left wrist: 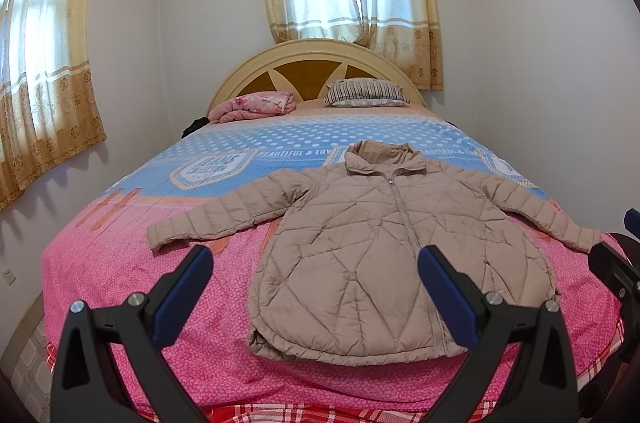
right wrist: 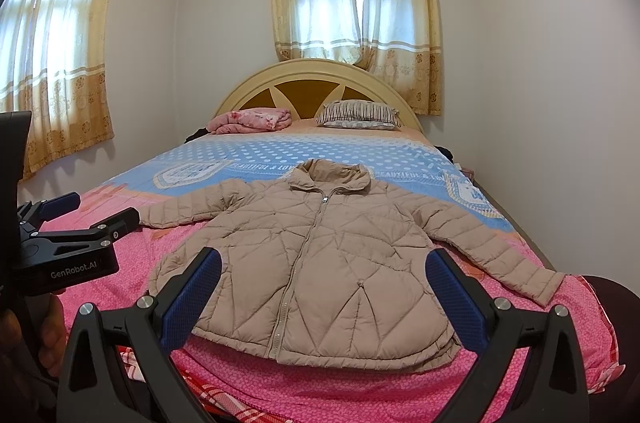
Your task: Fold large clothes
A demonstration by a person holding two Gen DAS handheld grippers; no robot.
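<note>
Left gripper [left wrist: 316, 287] and right gripper [right wrist: 324, 289]: both spread wide, gripping nothing, held off the foot edge of the bed [left wrist: 120, 283], clear of the fabric.

Jacket [left wrist: 384, 251]: flat on the pink cover, front up, zip closed, hem nearly at the foot edge, collar toward the headboard [left wrist: 316, 67]. Both sleeves out sideways, the right cuff close to the bed's right edge, the left cuff well short of the left edge.

Task progress, judged: not begun. No fold visible; sleeves, sides and hem all left to do. Likely first step: sleeves over the chest.

Further up: pink blanket [left wrist: 256, 105] at the left head corner, striped pillow [left wrist: 366, 93] beside it. Dark item at the left edge near the blanket, possibly clothing; too small to tell.
</note>
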